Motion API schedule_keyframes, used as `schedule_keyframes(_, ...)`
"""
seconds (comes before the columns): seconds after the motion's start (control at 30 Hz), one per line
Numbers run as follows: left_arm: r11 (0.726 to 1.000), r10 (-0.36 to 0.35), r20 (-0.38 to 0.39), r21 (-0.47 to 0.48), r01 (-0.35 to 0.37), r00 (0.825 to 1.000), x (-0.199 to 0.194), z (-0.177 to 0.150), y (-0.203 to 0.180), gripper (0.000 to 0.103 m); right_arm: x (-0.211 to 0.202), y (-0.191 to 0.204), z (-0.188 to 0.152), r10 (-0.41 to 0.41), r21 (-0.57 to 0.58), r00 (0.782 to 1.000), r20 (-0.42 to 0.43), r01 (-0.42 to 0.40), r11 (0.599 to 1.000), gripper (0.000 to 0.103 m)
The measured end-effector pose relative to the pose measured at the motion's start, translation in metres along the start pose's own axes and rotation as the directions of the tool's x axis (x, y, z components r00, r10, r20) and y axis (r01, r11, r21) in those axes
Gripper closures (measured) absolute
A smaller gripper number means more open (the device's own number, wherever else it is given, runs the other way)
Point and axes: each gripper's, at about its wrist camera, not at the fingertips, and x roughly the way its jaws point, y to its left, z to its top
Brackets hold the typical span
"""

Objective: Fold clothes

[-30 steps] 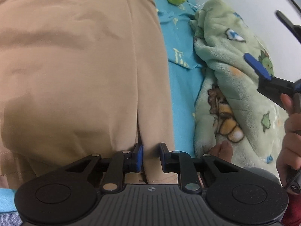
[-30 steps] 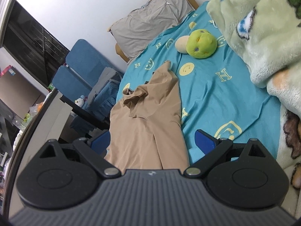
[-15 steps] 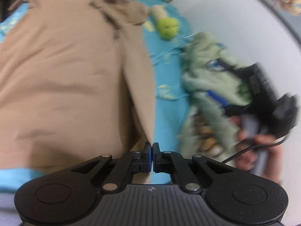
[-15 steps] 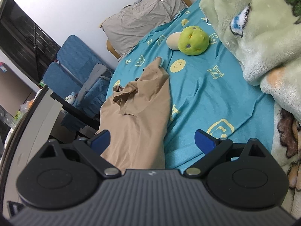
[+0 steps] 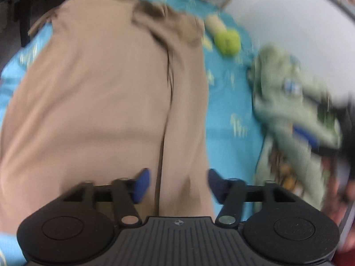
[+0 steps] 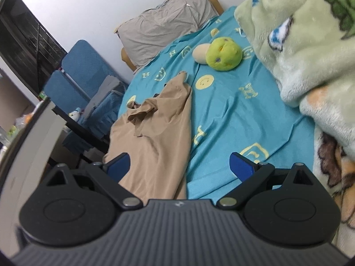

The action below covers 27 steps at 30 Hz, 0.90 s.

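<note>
A tan garment (image 5: 99, 110) lies spread on the blue bed sheet (image 5: 228, 137), folded lengthwise with a crease running down its right part and a bunched far end. My left gripper (image 5: 178, 185) hovers open over the garment's near edge, nothing between its blue fingertips (image 5: 142, 182). The left wrist view is motion-blurred. In the right wrist view the same tan garment (image 6: 159, 133) stretches along the bed's left side. My right gripper (image 6: 177, 166) is open above the near end of the bed and grips nothing. It also shows, blurred, at the right edge of the left wrist view.
A green plush toy (image 6: 223, 54) and a grey pillow (image 6: 164, 24) lie at the bed's far end. A pale green cartoon blanket (image 6: 310, 55) is heaped along the right side. Blue chairs (image 6: 79, 82) stand left of the bed. A hand (image 5: 341, 186) shows at right.
My left gripper was shut on the garment's near edge half a second ago; it is now open and has let go. The right gripper stayed open and shifted slightly.
</note>
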Motion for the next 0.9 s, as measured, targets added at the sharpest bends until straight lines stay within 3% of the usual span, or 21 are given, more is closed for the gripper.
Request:
schedule_keyframes(0.1, 1.0, -0.018, 0.06, -0.017, 0.019, 0.998, 0.008, 0.034, 0.0, 0.036, 0.009, 0.003, 0.001, -0.025, -0.022, 1.0, -0.007, 0.025, 0.999, 0.005)
schedule_keyframes(0.27, 0.998, 0.064, 0.174, -0.012, -0.063, 0.983, 0.082, 0.112, 0.0, 0.035, 0.033, 0.007, 0.0, -0.07, -0.06, 0.997, -0.023, 0.068, 0.996, 0.005)
schedule_keyframes(0.4, 0.992, 0.123, 0.212, -0.034, -0.118, 0.969, 0.135, 0.145, 0.011, 0.039, 0.055, 0.0, 0.004, -0.099, -0.049, 0.994, -0.046, 0.097, 0.994, 0.005)
schedule_keyframes(0.47, 0.991, 0.121, 0.24, -0.087, -0.102, 0.963, 0.153, 0.154, 0.018, 0.04, 0.064, -0.007, 0.007, -0.108, -0.014, 0.993, -0.053, 0.108, 0.994, 0.005)
schedule_keyframes(0.5, 0.99, 0.111, 0.265, -0.113, -0.084, 0.958, 0.157, 0.158, 0.022, 0.043, 0.067, -0.01, 0.008, -0.106, 0.004, 0.993, -0.056, 0.106, 0.994, 0.005)
schedule_keyframes(0.53, 0.99, 0.107, 0.294, -0.123, -0.073, 0.95, 0.159, 0.16, 0.023, 0.055, 0.071, -0.013, 0.009, -0.106, 0.019, 0.993, -0.057, 0.107, 0.994, 0.005)
schedule_keyframes(0.6, 0.991, 0.101, 0.323, -0.111, -0.069, 0.941, 0.161, 0.164, 0.023, 0.095, 0.076, -0.018, 0.01, -0.111, 0.039, 0.992, -0.063, 0.114, 0.993, 0.005)
schedule_keyframes(0.63, 0.993, 0.092, 0.343, -0.105, -0.059, 0.935, 0.158, 0.166, 0.023, 0.101, 0.078, -0.019, 0.009, -0.112, 0.047, 0.991, -0.068, 0.115, 0.992, 0.005)
schedule_keyframes(0.73, 0.995, 0.08, 0.444, -0.086, -0.047, 0.892, 0.137, 0.167, 0.02, 0.101, 0.081, -0.022, 0.007, -0.104, 0.066, 0.992, -0.074, 0.109, 0.992, 0.005)
schedule_keyframes(0.83, 0.984, 0.179, 0.476, -0.063, -0.17, 0.861, 0.129, 0.171, 0.015, 0.101, 0.082, -0.022, 0.008, -0.119, 0.061, 0.991, -0.068, 0.123, 0.991, 0.005)
schedule_keyframes(0.9, 0.968, 0.239, 0.446, -0.043, -0.246, 0.863, 0.137, 0.176, 0.016, 0.101, 0.083, -0.022, 0.008, -0.12, 0.057, 0.99, -0.067, 0.124, 0.991, 0.005)
